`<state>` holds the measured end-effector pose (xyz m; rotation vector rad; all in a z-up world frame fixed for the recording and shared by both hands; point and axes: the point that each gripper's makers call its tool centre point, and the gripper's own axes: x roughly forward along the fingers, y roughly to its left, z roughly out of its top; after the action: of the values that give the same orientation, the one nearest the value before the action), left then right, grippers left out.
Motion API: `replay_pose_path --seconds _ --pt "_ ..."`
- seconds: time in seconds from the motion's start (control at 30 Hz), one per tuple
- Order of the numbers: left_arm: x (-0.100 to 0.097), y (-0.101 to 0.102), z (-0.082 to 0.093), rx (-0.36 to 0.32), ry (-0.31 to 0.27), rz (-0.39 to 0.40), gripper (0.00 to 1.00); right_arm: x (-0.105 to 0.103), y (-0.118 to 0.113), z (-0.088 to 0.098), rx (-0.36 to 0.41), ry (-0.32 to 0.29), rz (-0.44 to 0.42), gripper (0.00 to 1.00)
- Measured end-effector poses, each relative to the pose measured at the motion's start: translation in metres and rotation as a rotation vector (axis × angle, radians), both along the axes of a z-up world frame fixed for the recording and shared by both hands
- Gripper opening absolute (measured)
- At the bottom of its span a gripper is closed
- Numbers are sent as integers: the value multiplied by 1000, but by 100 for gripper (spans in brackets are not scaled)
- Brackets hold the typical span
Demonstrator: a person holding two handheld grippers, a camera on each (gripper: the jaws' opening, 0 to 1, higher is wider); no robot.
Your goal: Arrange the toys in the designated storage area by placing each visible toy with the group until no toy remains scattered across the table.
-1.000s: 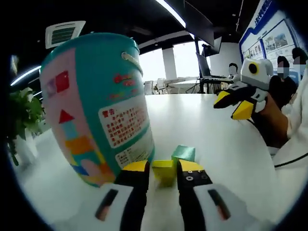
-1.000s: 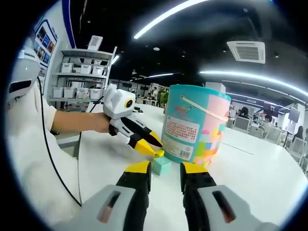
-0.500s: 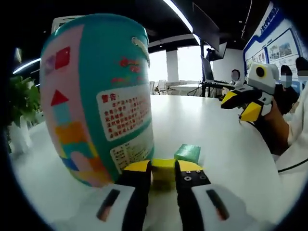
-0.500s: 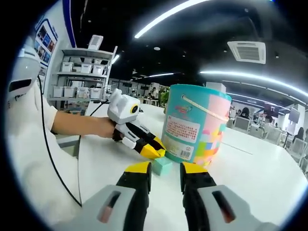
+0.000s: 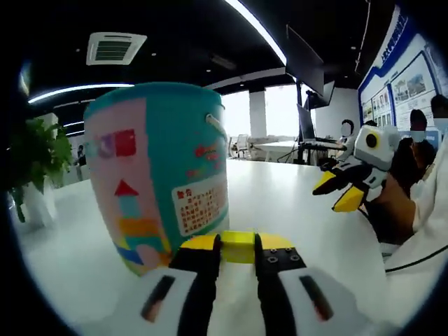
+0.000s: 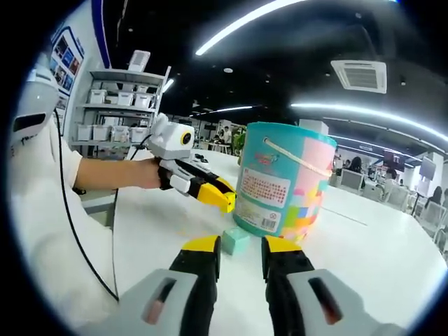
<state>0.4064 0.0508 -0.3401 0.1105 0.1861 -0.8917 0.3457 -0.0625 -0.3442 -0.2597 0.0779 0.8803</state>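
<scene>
My left gripper is shut on a yellow block, held above the white table. Just left of it stands a teal toy bucket with coloured shapes and a label. In the right gripper view, the left gripper hangs in the air beside the bucket. A green block lies on the table at the bucket's foot, just beyond my right gripper, which is open with nothing between its jaws. The right gripper also appears at the right of the left gripper view.
A potted plant stands at the table's left. The person's forearm and white sleeve reach in from the left. Shelves with bins and desks with seated people lie beyond the table.
My left gripper closed on the yellow block and has lifted it off the table, away from the green block. The right gripper has barely moved.
</scene>
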Motion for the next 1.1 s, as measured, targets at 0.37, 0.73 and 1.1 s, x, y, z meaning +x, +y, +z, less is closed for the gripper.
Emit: replay_pose_path --seconds 0.37,0.73,1.1 --pt "-5 25 52 -83 -17 0 20 -3 0 1 1 -7 6 23" --pt "-6 47 115 -152 -24 8 20 -10 2 4 -1 -21 13 23" --pt "41 61 182 -188 -58 121 20 -6 4 5 -3 -16 10 23"
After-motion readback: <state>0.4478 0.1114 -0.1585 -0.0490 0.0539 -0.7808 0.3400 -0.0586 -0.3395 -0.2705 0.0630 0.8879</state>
